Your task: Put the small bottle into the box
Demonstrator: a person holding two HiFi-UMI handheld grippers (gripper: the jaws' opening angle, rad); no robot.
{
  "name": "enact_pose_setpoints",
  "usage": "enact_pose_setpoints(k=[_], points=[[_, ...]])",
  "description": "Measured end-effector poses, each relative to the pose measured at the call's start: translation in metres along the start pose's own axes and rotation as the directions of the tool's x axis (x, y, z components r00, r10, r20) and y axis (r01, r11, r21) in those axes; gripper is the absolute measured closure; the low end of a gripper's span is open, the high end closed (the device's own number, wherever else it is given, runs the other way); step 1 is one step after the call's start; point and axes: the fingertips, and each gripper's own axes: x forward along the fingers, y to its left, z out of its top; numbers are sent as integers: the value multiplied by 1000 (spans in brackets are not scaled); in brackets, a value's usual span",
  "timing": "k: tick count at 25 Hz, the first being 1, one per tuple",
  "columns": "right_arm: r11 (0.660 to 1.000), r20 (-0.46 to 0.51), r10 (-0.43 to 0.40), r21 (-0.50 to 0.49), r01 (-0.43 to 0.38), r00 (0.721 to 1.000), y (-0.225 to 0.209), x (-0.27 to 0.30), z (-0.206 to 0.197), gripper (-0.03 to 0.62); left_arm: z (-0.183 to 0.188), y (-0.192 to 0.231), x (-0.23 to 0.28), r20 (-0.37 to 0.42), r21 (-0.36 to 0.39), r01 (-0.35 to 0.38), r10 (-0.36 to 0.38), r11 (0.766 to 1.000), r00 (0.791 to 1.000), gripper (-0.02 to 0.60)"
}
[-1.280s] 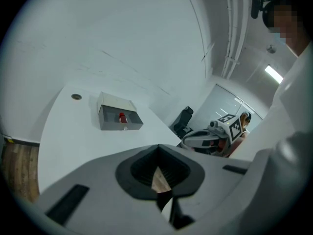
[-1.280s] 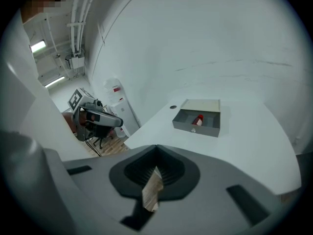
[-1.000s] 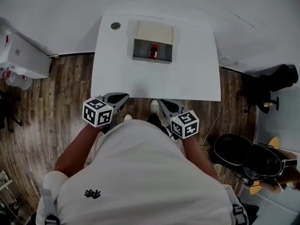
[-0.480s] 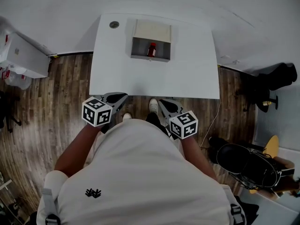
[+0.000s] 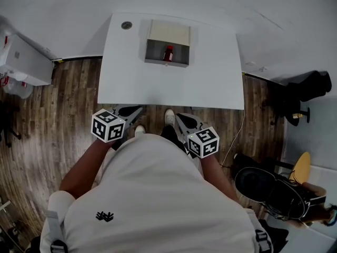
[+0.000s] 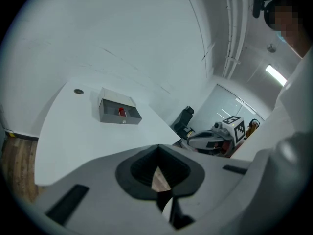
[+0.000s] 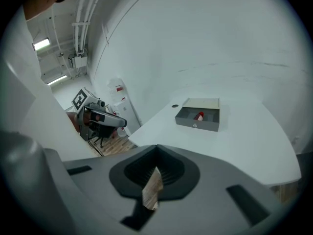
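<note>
- The table has slid further off over the last second. I'm backing away, so the job looks done.
- The small bottle sits in the box near the table's far edge, its long axis seemingly pointing at that edge.
- The left gripper and right gripper have their fingers together, empty.

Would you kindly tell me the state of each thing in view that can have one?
Box: open, on the table, bottle inside.
Bottle: in the box, held by neither gripper.
Left gripper: shut, empty, off the table's near edge.
Right gripper: shut, empty, off the table's near edge.
</note>
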Motion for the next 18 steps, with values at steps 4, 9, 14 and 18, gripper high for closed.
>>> enact_pose_setpoints(k=[4,9,14,18], points=[[1000,-3,-4,-2,4,1000,8,2,-5,589,-8,2,-7,-1,-6,-1,1,1000,1000,577],[1000,-8,1,3,-1,1000,8,3,-8,589,-15,4,-5,-14,-18,-9,9,1000,1000,577],[1000,-20,12,5,-12,1000,3,7,-8,589,-11,7,3,-18,-23,-13,13,1000,1000,577],[1000,-36,22,-5,-22,999,-5,13,-7,589,-6,12,10,-10,-31,-22,21,999,1000,577]])
